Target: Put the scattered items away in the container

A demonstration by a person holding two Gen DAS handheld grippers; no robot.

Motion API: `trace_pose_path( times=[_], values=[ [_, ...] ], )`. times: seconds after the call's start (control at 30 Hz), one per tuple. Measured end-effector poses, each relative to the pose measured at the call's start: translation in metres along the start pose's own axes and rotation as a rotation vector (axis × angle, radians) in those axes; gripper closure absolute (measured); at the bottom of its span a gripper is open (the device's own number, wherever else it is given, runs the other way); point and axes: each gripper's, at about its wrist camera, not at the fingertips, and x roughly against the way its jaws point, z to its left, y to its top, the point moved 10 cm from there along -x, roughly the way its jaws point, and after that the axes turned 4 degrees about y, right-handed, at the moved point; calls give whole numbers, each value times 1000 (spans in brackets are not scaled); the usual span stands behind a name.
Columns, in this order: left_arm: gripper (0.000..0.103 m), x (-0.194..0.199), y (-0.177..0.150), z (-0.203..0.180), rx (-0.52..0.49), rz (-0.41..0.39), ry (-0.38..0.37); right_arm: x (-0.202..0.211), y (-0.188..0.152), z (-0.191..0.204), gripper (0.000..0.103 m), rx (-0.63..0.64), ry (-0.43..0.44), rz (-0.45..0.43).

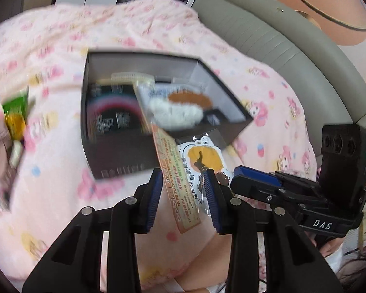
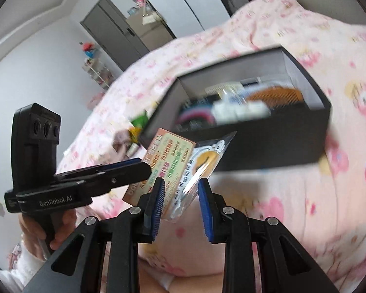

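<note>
Above a pink patterned bedspread (image 1: 61, 146), two hand-held grippers each carry a flat packet toward an open black box (image 1: 124, 156). At left, the left gripper (image 1: 183, 195) has its blue-padded jaws narrowed around an orange card packet (image 1: 180, 190), which stands edge-on between them and slants up toward the box; whether both pads press it cannot be told from its own view. In the right wrist view, the right gripper (image 2: 180, 205) grasps a clear sleeve holding a sticker with a yellow disc (image 2: 202, 166), its jaws only partly apart, the sleeve tilted against the left pad. Both packets hang just in front of the box's near wall. Inside the box lie a brown comb (image 2: 275, 96), white items and dark packaging. Green and yellow items (image 1: 14, 114) remain on the bedspread beside the box.
</note>
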Motion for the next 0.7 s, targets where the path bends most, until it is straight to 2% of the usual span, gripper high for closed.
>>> trace_pose_path(
  times=[0.07,0.13,0.2,0.3,0.37,0.53,0.63,0.7],
  values=[
    [68,8,22,-1,-32,-9,0,-5,23,8,78,35,19,-4],
    [79,17,43,0,-61,-28,8,-13,51,24,80,58,85,-7],
    [80,14,59,3,-94,-34,49,-16,71,28,80,86,84,-12],
    [79,2,64,13,-57,-1,2,-27,82,20,80,87,57,-5],
    [76,-7,51,17,-61,22,-24,-28,73,13,80,62,55,3],
    [70,-19,-2,24,-45,108,-61,-32,7,-38,80,-40,-106,90],
    [64,-33,-42,21,-4,212,-100,-31,-32,-57,79,-112,-157,140],
    [63,-48,-59,18,-15,275,-69,-30,-53,-65,79,-155,-181,167]
  ],
)
